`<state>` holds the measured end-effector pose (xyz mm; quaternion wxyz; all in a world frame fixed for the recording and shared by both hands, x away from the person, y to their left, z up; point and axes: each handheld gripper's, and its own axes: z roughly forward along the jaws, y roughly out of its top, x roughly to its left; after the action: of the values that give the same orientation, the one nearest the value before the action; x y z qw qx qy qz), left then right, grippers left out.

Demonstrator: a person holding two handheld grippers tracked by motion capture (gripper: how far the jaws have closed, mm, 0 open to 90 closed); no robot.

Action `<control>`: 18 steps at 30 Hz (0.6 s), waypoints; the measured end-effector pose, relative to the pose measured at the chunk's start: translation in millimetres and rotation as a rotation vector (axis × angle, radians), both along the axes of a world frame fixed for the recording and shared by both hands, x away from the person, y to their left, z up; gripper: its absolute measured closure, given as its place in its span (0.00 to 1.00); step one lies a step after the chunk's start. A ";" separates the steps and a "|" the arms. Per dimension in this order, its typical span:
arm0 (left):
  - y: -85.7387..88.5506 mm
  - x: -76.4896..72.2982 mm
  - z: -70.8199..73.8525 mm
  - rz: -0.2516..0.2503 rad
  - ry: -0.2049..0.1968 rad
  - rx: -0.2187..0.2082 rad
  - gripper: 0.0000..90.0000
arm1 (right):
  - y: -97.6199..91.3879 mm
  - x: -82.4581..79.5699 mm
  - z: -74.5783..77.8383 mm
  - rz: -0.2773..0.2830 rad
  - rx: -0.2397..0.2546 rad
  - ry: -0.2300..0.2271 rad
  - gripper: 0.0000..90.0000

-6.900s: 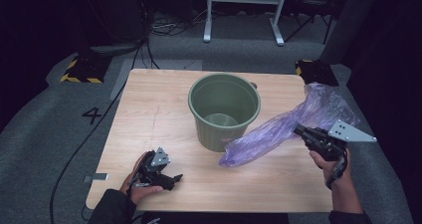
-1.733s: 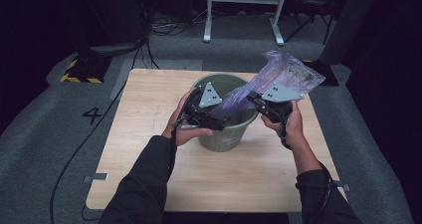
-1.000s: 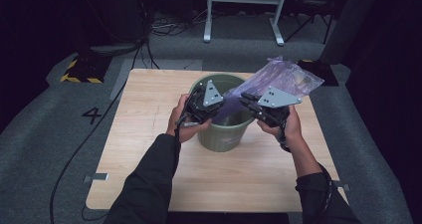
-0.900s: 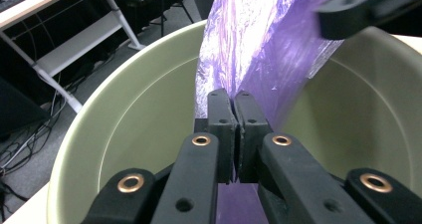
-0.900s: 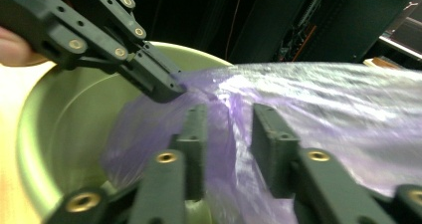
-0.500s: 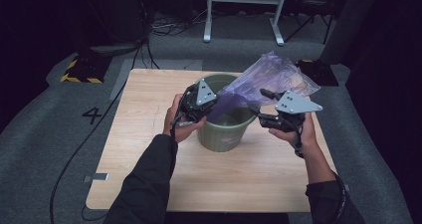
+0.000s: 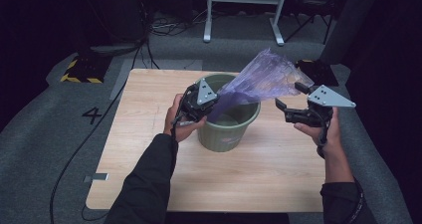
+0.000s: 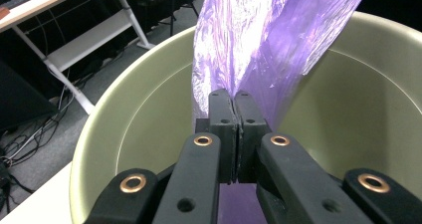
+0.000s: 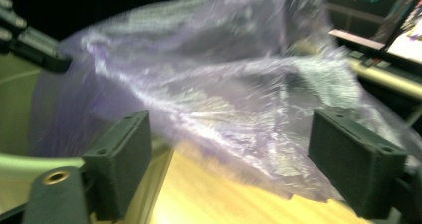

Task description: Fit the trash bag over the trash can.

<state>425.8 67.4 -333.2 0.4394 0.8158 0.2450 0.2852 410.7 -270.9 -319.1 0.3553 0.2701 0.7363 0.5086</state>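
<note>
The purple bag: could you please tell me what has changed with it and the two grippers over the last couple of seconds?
The right hand-held gripper has just been opening: it let go of the purple bag and drew away to the right of the green bucket, with nothing between its jaws. The left hand-held gripper stays shut on the bag's edge at the bucket's rim. The bucket has not moved on the table.
</note>
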 end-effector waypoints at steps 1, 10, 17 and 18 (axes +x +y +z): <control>0.0 0.0 0.0 0.000 0.000 0.000 0.98 | 0.0 0.0 0.0 0.000 0.000 0.000 0.19; 0.6 1.9 -0.8 -0.003 0.009 -0.021 0.96 | 26.4 12.7 -15.5 0.073 -0.086 0.022 0.83; 3.2 -0.3 1.4 0.008 0.011 -0.045 0.71 | 27.7 1.2 -5.0 0.036 -0.106 -0.069 1.00; 3.9 -1.3 2.2 -0.002 0.007 -0.054 0.71 | 27.7 1.2 -5.0 0.036 -0.106 -0.069 1.00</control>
<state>424.5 71.3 -331.0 0.4606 0.8049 0.2536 0.2750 411.9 -243.2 -324.1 0.3849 0.2201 0.7542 0.4843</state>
